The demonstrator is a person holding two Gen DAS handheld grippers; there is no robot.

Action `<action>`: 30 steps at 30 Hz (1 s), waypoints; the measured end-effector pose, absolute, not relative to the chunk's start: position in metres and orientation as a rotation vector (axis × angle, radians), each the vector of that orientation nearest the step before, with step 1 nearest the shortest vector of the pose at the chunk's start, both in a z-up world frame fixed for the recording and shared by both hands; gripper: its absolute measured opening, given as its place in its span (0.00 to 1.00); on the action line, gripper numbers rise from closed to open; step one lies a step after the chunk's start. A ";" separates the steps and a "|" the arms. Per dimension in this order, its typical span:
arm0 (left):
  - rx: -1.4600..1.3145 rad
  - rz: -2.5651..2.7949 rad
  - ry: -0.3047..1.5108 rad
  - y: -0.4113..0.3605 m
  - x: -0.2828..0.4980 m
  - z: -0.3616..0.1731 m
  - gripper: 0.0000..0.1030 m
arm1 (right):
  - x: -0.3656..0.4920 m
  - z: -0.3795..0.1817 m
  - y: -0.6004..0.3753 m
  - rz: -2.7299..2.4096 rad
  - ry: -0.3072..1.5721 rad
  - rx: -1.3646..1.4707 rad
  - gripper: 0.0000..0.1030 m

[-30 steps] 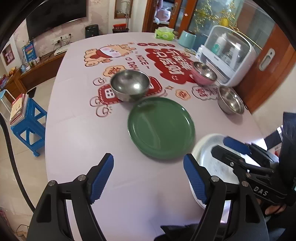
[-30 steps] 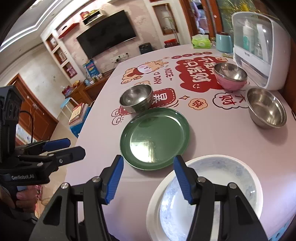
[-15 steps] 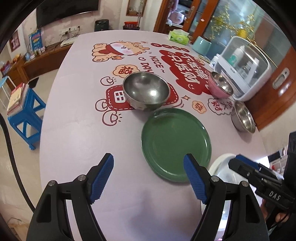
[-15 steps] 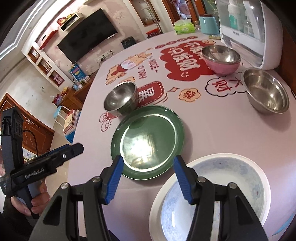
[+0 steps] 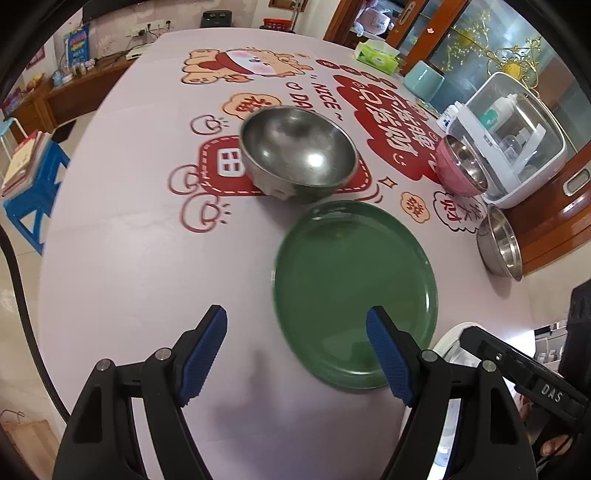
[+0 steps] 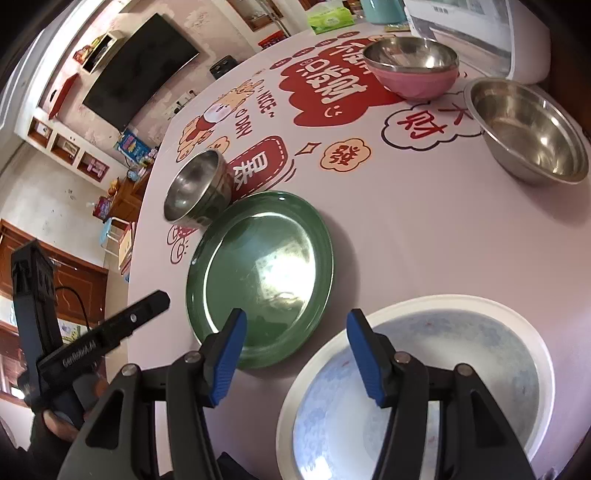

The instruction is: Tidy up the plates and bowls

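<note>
The green plate [image 5: 354, 291] lies flat on the tabletop [image 5: 147, 266], just ahead of the left gripper [image 5: 295, 354] and a bit to its right. The right gripper [image 6: 295, 354] hangs between it and the white plate [image 6: 443, 369]. Both jaws are open and empty.

A black television [image 6: 138, 70] hangs on a pale pink wall, with white shelves [image 6: 70, 147] beside it. A blue stool [image 5: 31, 192] holding books stands on the light tiled floor. Brown wooden doors [image 5: 369, 18] are behind the table.
</note>
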State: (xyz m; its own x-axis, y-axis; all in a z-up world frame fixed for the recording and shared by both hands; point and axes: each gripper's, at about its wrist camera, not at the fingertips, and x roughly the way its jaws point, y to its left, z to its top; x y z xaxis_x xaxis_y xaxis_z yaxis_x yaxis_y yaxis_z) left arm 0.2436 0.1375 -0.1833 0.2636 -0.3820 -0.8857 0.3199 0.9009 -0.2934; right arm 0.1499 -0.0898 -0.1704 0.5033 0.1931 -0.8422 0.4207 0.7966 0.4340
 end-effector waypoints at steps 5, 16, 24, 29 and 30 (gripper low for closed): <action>-0.074 -0.469 1.226 0.131 0.247 -0.197 0.74 | 0.159 -0.182 -0.095 -0.134 1.062 0.673 0.55; -0.085 -0.422 1.299 0.128 0.254 -0.224 0.72 | 0.172 -0.200 -0.102 -0.117 1.086 0.680 0.55; -0.098 -0.414 1.315 0.127 0.257 -0.233 0.54 | 0.179 -0.206 -0.099 -0.117 1.089 0.667 0.55; -0.109 -0.422 1.306 0.126 0.260 -0.234 0.44 | 0.177 -0.206 -0.100 -0.131 1.095 0.662 0.49; -0.110 -0.424 1.304 0.126 0.260 -0.234 0.43 | 0.177 -0.206 -0.101 -0.133 1.098 0.662 0.49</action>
